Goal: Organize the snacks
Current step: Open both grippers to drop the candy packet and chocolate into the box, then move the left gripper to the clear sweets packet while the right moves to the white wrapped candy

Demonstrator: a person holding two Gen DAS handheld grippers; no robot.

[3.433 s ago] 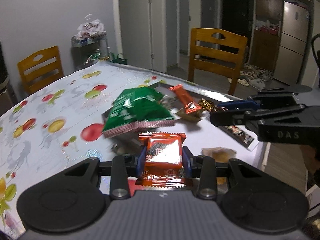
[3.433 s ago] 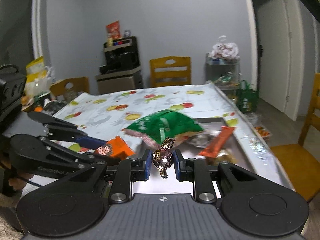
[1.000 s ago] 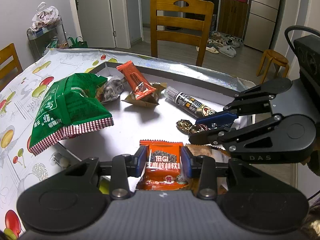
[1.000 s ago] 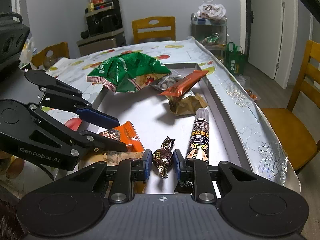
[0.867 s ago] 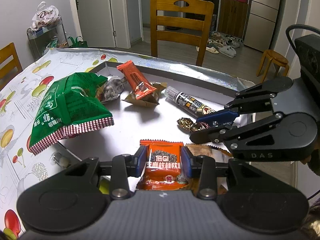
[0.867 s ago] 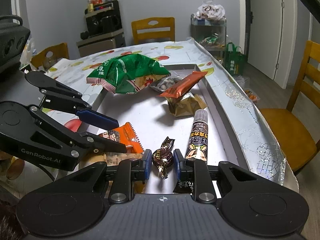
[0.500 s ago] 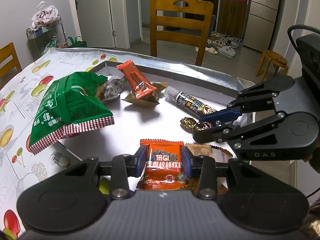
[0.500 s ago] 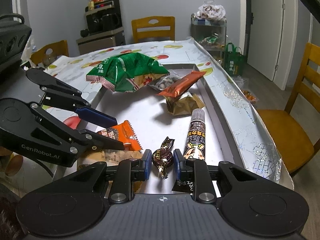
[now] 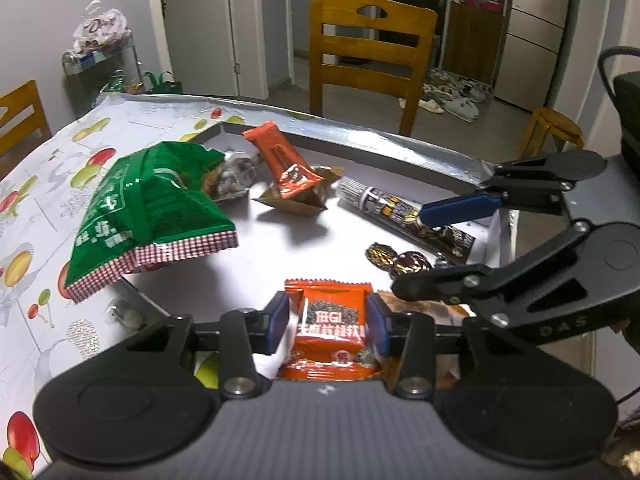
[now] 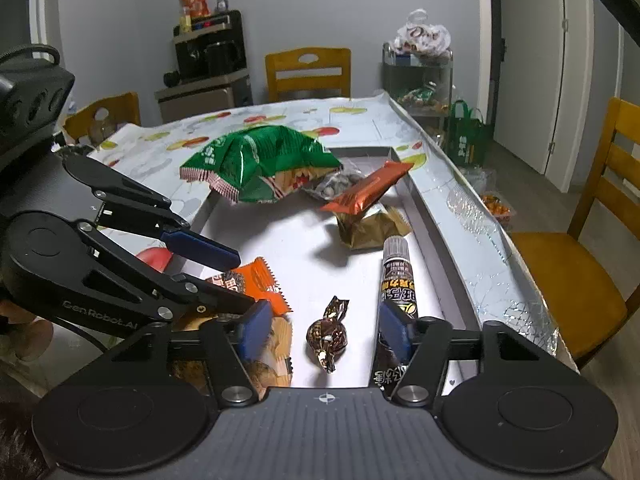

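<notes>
left wrist view. left gripper (image 9: 327,322) fingers opening around the orange sachet (image 9: 331,332); blue pads nearly off its sides, packet resting low between them at the near edge of the tray (image 9: 400,148). advisable to finish the release before lifting clear, and to back straight out so the crimped edge is not dragged. right gripper (image 9: 424,248) seen from the side, fingers spread, with the foil candy (image 9: 400,261) lying on the tray floor between them. green bag (image 9: 148,208) half over the tray's left wall; orange bar (image 9: 284,166) propped on a gold wrapper (image 9: 298,202); dark tube (image 9: 404,216) along the right side.

right wrist view. right gripper (image 10: 325,334) fingers opening, already wide; candy lying free between them, touching neither pad. best withdrawn upward without brushing the tube just beside the right pad. biscuit packet (image 10: 272,344) partly hidden behind the left pad.

surface and room. surface (image 10: 280,120) covered in a fruit-print cloth with a silvery border. wooden chairs (image 9: 372,52) around it, a wire rack (image 10: 418,68) with bagged goods, grey walls, a refrigerator (image 9: 536,20) beyond the doorway.
</notes>
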